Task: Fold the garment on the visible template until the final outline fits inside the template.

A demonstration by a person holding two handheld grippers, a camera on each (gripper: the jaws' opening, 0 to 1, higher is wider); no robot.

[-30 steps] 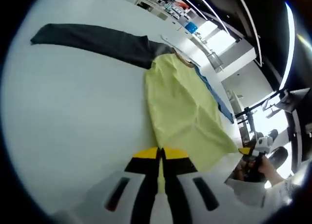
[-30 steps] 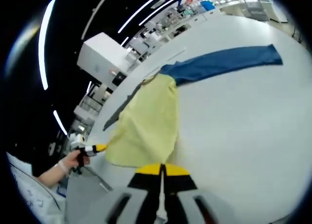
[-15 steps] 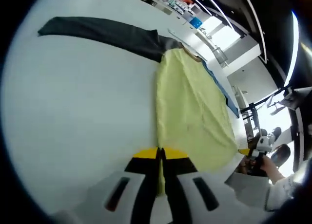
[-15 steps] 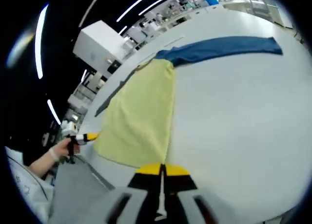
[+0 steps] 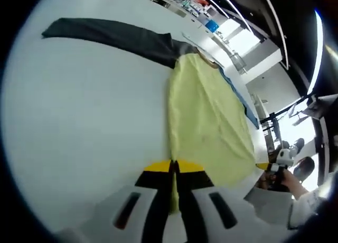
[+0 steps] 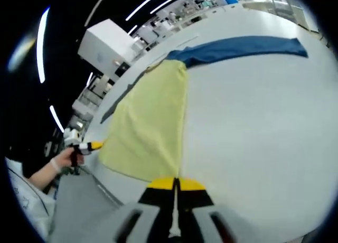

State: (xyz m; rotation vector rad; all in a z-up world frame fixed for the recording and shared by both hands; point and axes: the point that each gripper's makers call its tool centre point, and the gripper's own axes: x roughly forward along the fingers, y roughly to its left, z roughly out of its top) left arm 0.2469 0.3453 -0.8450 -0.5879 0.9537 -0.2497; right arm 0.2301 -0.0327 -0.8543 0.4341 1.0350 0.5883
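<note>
The pale yellow cloth garment [image 5: 206, 121] looks light and limp on the white worktop [image 5: 79, 111]; the left gripper [image 5: 173, 166] and right gripper [image 6: 174, 184] each pinch a hem corner in closed jaws.

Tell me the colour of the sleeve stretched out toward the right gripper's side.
Blue sleeve, clearest in the right gripper view.

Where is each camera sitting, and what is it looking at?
Left gripper view: rides on the left gripper, looking along its shut jaws over the white table at the yellow garment and dark sleeve; the person's other hand shows at right.
Right gripper view: rides on the right gripper, looking over the same garment toward the blue sleeve; a hand shows at left.
Both share the yellow garment, each gripper at a near corner.
</note>
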